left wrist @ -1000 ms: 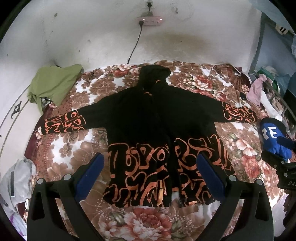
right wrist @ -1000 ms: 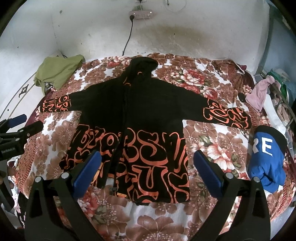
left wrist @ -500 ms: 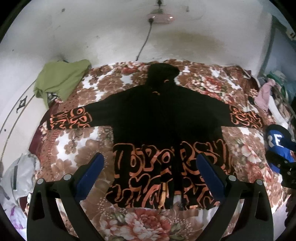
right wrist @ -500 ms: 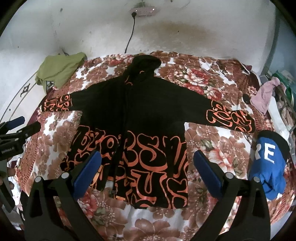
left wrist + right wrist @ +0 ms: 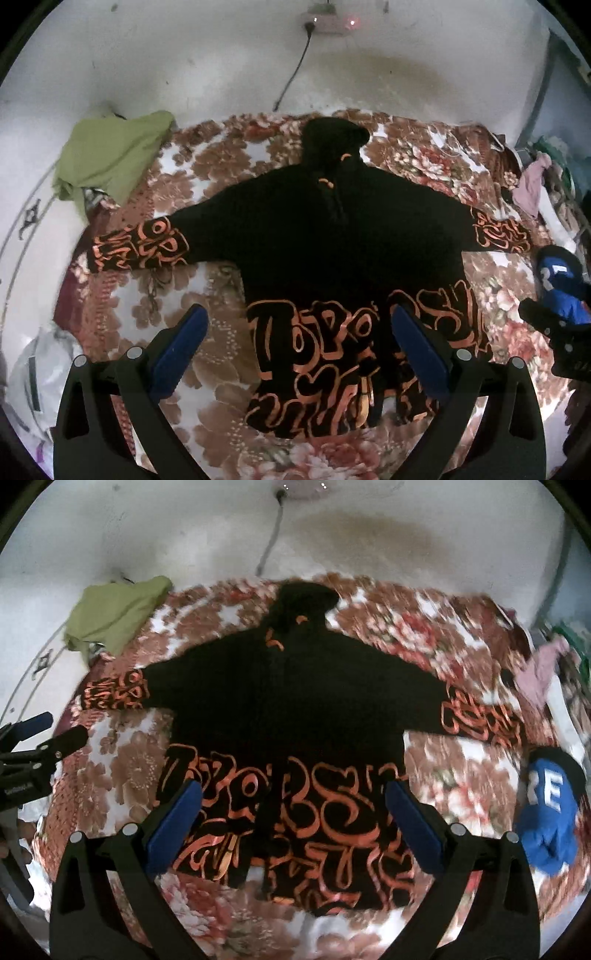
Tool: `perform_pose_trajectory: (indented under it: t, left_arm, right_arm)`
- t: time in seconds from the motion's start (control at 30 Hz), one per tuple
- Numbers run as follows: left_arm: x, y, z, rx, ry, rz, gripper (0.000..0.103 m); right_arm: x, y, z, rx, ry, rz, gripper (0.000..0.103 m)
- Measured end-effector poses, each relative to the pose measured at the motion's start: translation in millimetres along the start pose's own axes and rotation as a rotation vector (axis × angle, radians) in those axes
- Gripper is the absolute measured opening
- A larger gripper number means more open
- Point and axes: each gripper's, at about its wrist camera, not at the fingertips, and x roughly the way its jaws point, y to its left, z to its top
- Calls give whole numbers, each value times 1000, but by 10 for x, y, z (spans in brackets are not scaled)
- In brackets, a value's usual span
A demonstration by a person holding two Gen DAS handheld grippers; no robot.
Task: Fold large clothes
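A large black hooded jacket (image 5: 332,240) (image 5: 288,701) with orange lettering on its hem and cuffs lies flat on a flowered bedspread (image 5: 207,347), sleeves spread wide, hood toward the wall. My left gripper (image 5: 301,334) hovers open above the jacket's lower left part, nothing between its blue pads. My right gripper (image 5: 293,806) hangs open over the lettered hem, also empty. The left gripper's tip (image 5: 48,738) shows at the left edge of the right wrist view; the right gripper's dark tip (image 5: 550,325) shows at the right edge of the left wrist view.
A green cloth (image 5: 110,155) is bunched at the bed's far left corner by the white wall. A blue garment with white letters (image 5: 550,812) lies at the right edge. Pink clothing (image 5: 532,184) and other clutter sit far right. A cable hangs from a wall socket (image 5: 325,22).
Both grippers have moved forward and closer to the jacket, which looms larger in both views. The right wrist view is motion-blurred. Both stay open and empty.
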Motion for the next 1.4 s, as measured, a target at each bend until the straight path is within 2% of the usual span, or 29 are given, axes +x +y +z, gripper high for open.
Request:
perform_pose_trajectory:
  t: [0.13, 0.23, 0.33, 0.5, 0.53, 0.57, 0.63, 0.67, 0.73, 0.8, 0.9, 1.03, 1.1, 1.13, 1.2, 1.27, 1.33, 1.4]
  left_arm:
    - [272, 163, 180, 50, 8, -38, 98]
    - [536, 266, 390, 42, 24, -75, 98]
    - [783, 301, 699, 52, 8, -70, 98]
    - [1177, 264, 1412, 67, -18, -101, 98]
    - [1245, 238, 1529, 70, -25, -110, 98]
    - [1363, 209, 1693, 78, -25, -135, 98]
    - [1616, 150, 1954, 99, -12, -140, 98]
    - [1764, 135, 2084, 98, -1, -153, 98]
    - [2094, 133, 2344, 82, 24, -211, 98]
    - [2358, 150, 2539, 77, 22, -203, 98]
    - [2977, 173, 2937, 94, 40, -228, 98]
    - [3703, 91, 3322, 186, 69, -197, 98]
    - [4098, 64, 3503, 200, 94, -209, 96]
    - [4300, 60, 3601, 200, 99, -211, 95]
    - [4671, 59, 3781, 195, 115, -216, 78]
    - [4957, 51, 3914, 175, 139, -278, 67]
    - [5209, -3, 4033, 174, 164, -338, 69]
    - [5453, -46, 4123, 204, 167, -338, 69]
  right_arm:
    - [125, 81, 82, 66, 16, -25, 98]
    - [278, 5, 165, 119, 49, -60, 99]
    - [519, -119, 343, 138, 93, -40, 98]
    - [1002, -289, 885, 73, 92, -43, 98]
    - [1217, -349, 1098, 47, 96, -36, 98]
    - [1217, -349, 1098, 47, 96, -36, 99]
    - [1457, -409, 1352, 31, 104, -24, 98]
    - [1752, -507, 1679, 19, 104, -14, 98]
    - [2044, -596, 1966, -1, 105, 18, 98]
    - [2436, -708, 2328, -33, 99, 39, 98]
    - [3064, -845, 2825, -68, 114, 74, 98]
    - [3769, -967, 3341, -114, 131, 62, 98]
    - [4034, -962, 3545, -140, 122, 56, 98]
    - [4207, -966, 3675, -165, 120, 38, 98]
    - [4459, -995, 3873, -171, 120, 29, 97]
    - [4731, -1036, 4128, -132, 122, 64, 96]
    - [4916, -1066, 4313, -106, 111, 100, 95]
    - [5154, -1067, 4468, -109, 119, 117, 95]
